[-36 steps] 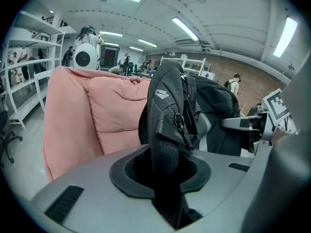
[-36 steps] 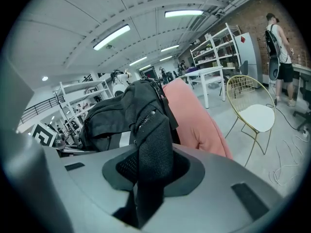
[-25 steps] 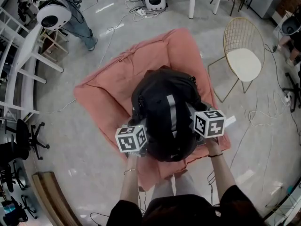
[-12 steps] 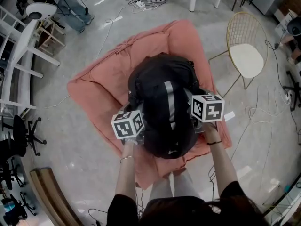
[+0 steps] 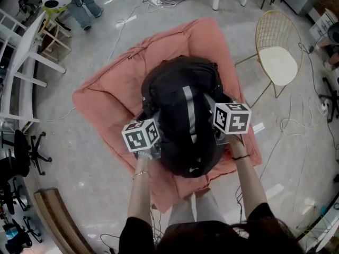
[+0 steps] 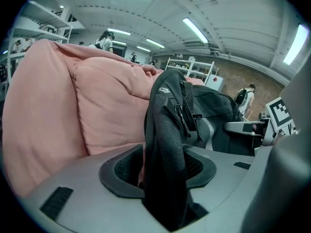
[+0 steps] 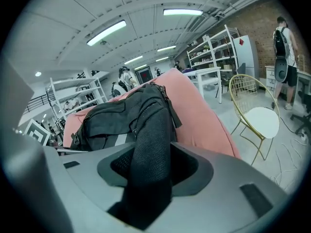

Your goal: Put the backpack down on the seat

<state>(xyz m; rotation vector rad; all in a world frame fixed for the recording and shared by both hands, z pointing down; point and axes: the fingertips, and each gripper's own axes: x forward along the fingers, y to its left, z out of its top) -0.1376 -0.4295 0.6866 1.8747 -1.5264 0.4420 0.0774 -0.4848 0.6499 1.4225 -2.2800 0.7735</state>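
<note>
A black backpack [image 5: 183, 115] with a grey stripe rests on the pink cushioned seat [image 5: 111, 94], seen from above in the head view. My left gripper [image 5: 150, 146] is at its left side and my right gripper [image 5: 221, 134] at its right. In the left gripper view a black mesh strap [image 6: 167, 144] runs between the jaws of the left gripper [image 6: 163, 176], with a gap on each side; the jaws are opening. In the right gripper view another strap [image 7: 150, 149] lies the same way in the right gripper [image 7: 150, 176], which is also opening. The pack's body [image 7: 112, 115] leans on the seat [image 7: 201, 115].
A gold wire chair [image 5: 275, 62] with a white seat stands to the right of the pink seat. White shelving [image 5: 21, 73] and an office chair [image 5: 26, 152] stand at the left. Cables [image 5: 296, 131] trail over the floor. A person's legs [image 5: 85, 4] are at the far left.
The whole scene has slid up a little in the head view. The backpack and both grippers keep nearly the same place over the seat, with the pack settled slightly further back.
</note>
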